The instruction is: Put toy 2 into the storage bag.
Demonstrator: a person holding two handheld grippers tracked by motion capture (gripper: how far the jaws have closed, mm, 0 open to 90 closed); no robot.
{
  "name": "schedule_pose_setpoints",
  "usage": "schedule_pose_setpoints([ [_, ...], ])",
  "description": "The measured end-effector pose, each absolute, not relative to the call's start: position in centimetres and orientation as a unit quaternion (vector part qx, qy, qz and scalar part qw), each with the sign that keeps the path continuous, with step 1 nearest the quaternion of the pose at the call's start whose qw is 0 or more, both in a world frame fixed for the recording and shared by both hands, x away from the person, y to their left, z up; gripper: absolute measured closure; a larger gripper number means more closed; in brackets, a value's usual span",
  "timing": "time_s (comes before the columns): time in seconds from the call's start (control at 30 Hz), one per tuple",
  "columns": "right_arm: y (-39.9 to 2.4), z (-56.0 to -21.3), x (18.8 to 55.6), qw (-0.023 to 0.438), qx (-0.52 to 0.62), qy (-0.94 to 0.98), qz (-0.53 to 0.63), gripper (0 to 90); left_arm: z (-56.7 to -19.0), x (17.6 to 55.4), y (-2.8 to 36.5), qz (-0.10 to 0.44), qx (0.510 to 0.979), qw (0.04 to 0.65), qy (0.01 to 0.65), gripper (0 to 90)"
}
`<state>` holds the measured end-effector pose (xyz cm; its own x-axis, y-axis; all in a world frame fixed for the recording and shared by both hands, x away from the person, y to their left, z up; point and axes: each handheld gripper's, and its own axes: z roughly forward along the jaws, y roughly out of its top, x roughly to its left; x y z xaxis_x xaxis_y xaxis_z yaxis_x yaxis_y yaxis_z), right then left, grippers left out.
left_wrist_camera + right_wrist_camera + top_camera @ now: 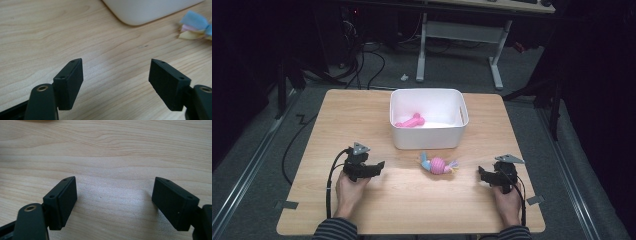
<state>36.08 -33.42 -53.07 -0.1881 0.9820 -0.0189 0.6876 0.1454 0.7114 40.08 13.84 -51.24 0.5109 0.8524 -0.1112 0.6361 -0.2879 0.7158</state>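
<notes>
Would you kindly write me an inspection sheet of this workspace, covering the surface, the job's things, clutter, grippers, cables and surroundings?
Surface: wooden table, bare light wood with tape tabs at both near corners.
Job's things: pink toy with blue and yellow tails lies on the table in front of the white bin; a pink item lies inside the bin.
Clutter: nothing seen.
Grippers: left gripper open over bare wood; right gripper open over bare wood; neither holds anything.
Cables: a black cable trails from the left gripper; more run on the floor.
Surroundings: grey floor, white-legged desk behind, dark room.
</notes>
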Motion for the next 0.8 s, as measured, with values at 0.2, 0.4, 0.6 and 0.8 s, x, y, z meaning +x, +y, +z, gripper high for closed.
schedule_pose_setpoints([
  [0.2,-33.4,-53.1,36.1,0.252,0.584,0.714,0.292,20.5,-52.1,40.1,13.7,0.153,0.792,0.353,0.474,28.0],
  [0.4,-33.4,-53.1,36.1,0.252,0.584,0.714,0.292,20.5,-52.7,40.3,13.7,0.169,0.794,0.335,0.478,27.6],
  [0.6,-33.4,-53.1,36.1,0.252,0.582,0.716,0.292,20.5,-53.0,40.1,13.7,0.181,0.79,0.334,0.48,26.6],
  [0.8,-33.3,-53.1,36.3,0.249,0.577,0.72,0.294,17.4,-53.6,40.1,13.2,0.198,0.788,0.344,0.471,17.5],
])
